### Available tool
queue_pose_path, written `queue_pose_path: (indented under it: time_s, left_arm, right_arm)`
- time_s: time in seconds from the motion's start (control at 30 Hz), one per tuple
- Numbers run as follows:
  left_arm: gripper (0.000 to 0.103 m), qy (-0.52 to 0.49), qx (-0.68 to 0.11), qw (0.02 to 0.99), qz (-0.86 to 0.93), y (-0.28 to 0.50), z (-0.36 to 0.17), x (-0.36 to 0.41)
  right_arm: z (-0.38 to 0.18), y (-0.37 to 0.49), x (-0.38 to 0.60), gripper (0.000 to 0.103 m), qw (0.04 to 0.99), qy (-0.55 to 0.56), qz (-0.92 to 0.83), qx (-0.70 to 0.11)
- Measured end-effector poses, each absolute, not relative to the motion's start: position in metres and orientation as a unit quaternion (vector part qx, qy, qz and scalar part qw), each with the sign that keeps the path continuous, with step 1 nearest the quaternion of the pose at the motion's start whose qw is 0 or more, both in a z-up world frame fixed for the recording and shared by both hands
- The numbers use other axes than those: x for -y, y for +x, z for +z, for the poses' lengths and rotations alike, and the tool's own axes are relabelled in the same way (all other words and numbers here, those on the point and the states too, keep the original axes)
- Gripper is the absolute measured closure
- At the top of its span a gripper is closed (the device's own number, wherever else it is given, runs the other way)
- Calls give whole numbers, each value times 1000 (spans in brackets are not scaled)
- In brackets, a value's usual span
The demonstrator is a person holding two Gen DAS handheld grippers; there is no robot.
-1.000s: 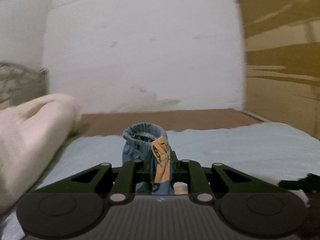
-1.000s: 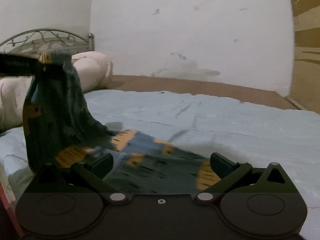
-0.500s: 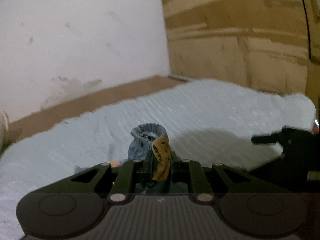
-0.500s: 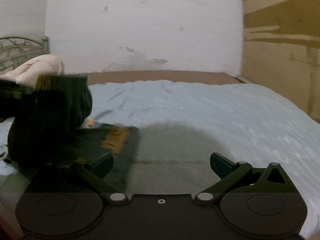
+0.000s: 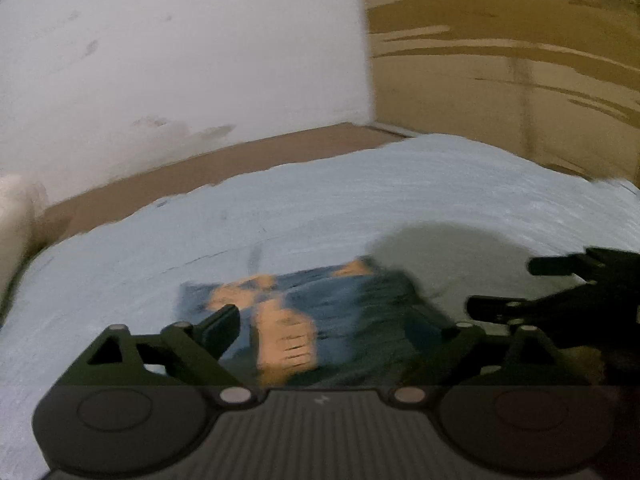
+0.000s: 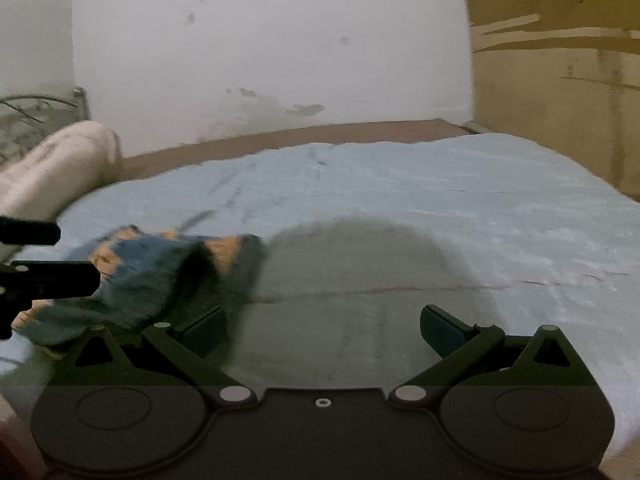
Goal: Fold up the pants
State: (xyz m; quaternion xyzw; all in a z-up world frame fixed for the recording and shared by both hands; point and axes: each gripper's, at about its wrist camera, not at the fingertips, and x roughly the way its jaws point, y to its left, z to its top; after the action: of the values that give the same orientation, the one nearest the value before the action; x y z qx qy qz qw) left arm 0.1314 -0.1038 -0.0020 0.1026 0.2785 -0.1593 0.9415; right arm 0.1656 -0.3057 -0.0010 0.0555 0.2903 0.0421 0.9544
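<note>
The small blue pants with orange patches [image 5: 320,312] lie bunched on the light blue bed sheet [image 5: 360,200]. My left gripper [image 5: 332,320] is open, its fingers spread either side of the pants and just above them. In the right wrist view the pants [image 6: 160,272] lie at the left. My right gripper [image 6: 320,328] is open and empty over bare sheet, to the right of the pants. The left gripper's fingers [image 6: 44,276] show at the left edge; the right gripper [image 5: 560,300] shows at the right of the left wrist view.
A cream pillow [image 6: 52,168] and a metal headboard [image 6: 36,108] stand at the left. A white wall runs behind the bed; a brown wooden wall [image 6: 560,80] is at the right. A brown mattress edge [image 6: 320,136] borders the sheet.
My left gripper has opened and let go of the pants, which now lie on the sheet. The right gripper stays open and has shifted a little to the right.
</note>
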Motion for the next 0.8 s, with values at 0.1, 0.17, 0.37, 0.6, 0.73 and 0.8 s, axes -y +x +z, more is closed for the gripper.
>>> queue_pose_path:
  time_s: [0.1,0.17,0.37,0.6,0.73,0.8]
  left_arm:
    - [2,73,-292,948,-98,133,3,74]
    - [1,51,-304,950,-54,136,2,53]
    - [1,-36,-362,931,20,154,-22,4]
    - [9,-92,-405,910,6,158,-42,-13]
    - [9,-84,-404,911,-8,157,-40,-9]
    - [9,-84,-404,911,-13,155,-39,-5]
  right_arm:
    - [3,178,295,1,950,76,77,-294]
    - [5,186,286,1,947,80,94,-296]
    - [1,218,262,9,936,96,128,-313]
    - [-2,221,259,71,930,114,128,-324]
    - [9,222,265,91,938,110,123,-304]
    - [17,223,266,91,944,106,119,-290]
